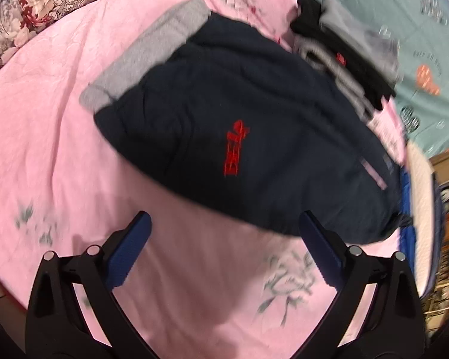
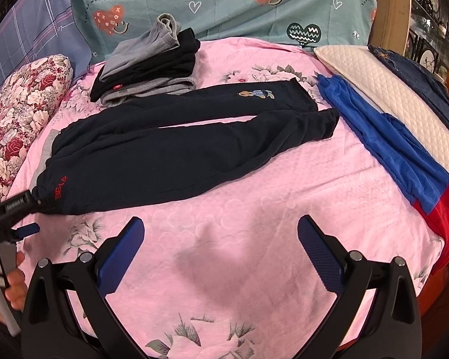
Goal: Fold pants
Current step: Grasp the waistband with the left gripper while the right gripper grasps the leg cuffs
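Observation:
Dark navy pants (image 2: pixel 170 146) with a grey waistband and red lettering lie flat on the pink bedsheet (image 2: pixel 254 239), waist at the left, both legs reaching right. In the left wrist view the pants (image 1: pixel 239 125) fill the middle, blurred. My left gripper (image 1: pixel 224 233) is open and empty just short of the waist end; it also shows at the left edge of the right wrist view (image 2: pixel 21 218), beside the waistband corner. My right gripper (image 2: pixel 220 239) is open and empty over bare sheet, in front of the pants.
A stack of folded grey and black clothes (image 2: pixel 152 62) lies behind the pants. Blue and red pants (image 2: pixel 404 155) and a cream quilted pillow (image 2: pixel 389 89) lie at the right. A floral pillow (image 2: pixel 24 113) sits at the left. Teal bedding (image 2: pixel 224 3) stands behind.

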A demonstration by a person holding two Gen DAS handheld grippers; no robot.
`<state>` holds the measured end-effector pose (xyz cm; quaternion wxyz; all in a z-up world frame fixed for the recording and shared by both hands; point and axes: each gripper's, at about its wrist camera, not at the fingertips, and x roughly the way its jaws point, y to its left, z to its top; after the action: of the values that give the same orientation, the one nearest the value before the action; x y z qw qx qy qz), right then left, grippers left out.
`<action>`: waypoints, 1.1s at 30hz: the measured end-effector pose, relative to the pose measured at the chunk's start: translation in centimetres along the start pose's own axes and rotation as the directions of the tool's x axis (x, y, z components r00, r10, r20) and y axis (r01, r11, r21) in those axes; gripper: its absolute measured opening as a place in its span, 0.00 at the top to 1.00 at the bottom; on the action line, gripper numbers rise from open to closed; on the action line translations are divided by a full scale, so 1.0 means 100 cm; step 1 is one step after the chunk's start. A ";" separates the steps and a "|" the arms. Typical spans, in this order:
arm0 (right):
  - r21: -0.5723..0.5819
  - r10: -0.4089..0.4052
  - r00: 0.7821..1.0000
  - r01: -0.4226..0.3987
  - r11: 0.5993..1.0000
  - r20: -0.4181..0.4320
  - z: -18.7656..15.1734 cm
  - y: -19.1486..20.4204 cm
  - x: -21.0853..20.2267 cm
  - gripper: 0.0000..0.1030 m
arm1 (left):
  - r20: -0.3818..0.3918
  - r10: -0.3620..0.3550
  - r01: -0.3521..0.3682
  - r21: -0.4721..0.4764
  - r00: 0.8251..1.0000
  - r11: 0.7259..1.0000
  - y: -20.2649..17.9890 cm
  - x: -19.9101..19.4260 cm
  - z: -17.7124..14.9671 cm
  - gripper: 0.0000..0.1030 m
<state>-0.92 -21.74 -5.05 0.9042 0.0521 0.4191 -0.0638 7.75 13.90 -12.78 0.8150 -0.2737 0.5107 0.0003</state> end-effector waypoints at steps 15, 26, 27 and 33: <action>0.150 0.014 0.999 -0.006 0.989 -0.053 0.068 -0.122 0.038 0.01 | 0.122 0.042 -0.028 -0.117 0.992 0.993 0.045 0.003 0.038 0.83; 0.408 0.245 0.931 -0.120 0.905 -0.270 0.107 -0.200 0.151 0.08 | 0.100 0.058 -0.049 -0.085 0.993 0.995 0.041 0.006 0.041 0.83; 0.412 0.254 0.927 -0.124 0.903 -0.276 0.108 -0.197 0.157 0.09 | 0.100 0.063 -0.055 -0.076 0.993 0.996 0.040 0.007 0.041 0.83; 0.414 0.208 0.929 -0.067 0.908 -0.306 0.102 -0.191 0.180 0.96 | 0.104 0.066 -0.057 -0.089 0.992 0.994 0.039 0.007 0.042 0.86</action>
<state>15.23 -43.35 -13.05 0.7899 0.2741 0.5437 -0.0726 10.49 18.96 -13.71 0.8282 -0.2922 0.4741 0.0619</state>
